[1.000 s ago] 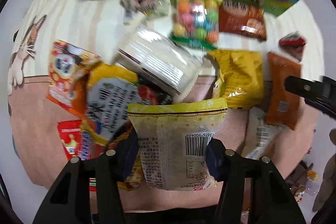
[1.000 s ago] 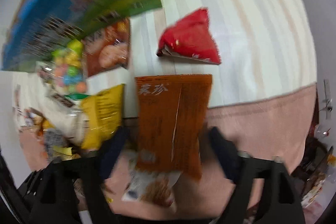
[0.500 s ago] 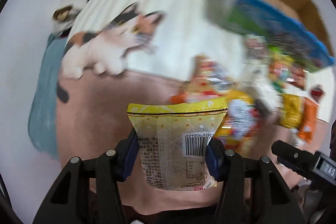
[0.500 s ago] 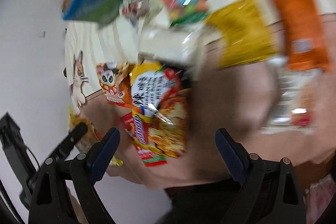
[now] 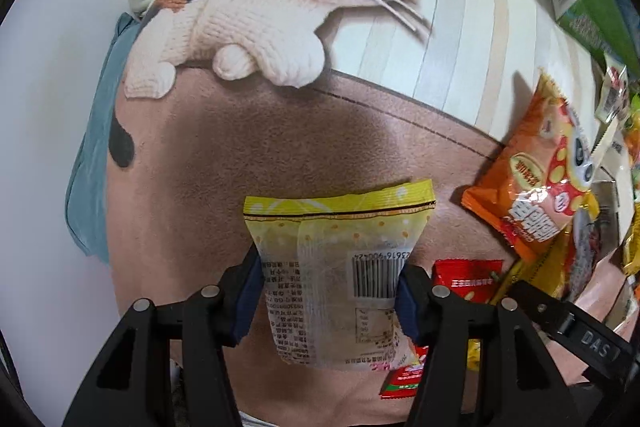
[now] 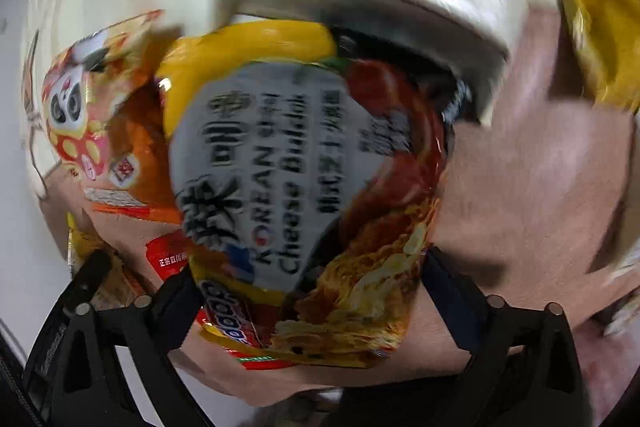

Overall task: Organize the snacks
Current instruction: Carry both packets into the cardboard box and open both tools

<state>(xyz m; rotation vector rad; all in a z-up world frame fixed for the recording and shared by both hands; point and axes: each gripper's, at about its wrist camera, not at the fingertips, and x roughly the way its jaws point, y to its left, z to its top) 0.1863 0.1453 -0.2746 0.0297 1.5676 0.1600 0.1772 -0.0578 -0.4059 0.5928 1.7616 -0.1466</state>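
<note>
Cat-print blanket (image 5: pixel 280 131) under both grippers. My left gripper (image 5: pixel 328 291) jaws easing apart, yellow pouch (image 5: pixel 340 251) between pads, lower centre: release step. Right gripper (image 6: pixel 308 279) spread around noodle pack (image 6: pixel 304 195), no squeeze; close next.

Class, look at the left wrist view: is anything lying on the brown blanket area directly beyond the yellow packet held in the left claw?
Nothing visible does. The yellow packet sits in the left claw, whose jaws are opening, over bare brown blanket. The orange snack bag and red packet lie off to the right.
</note>
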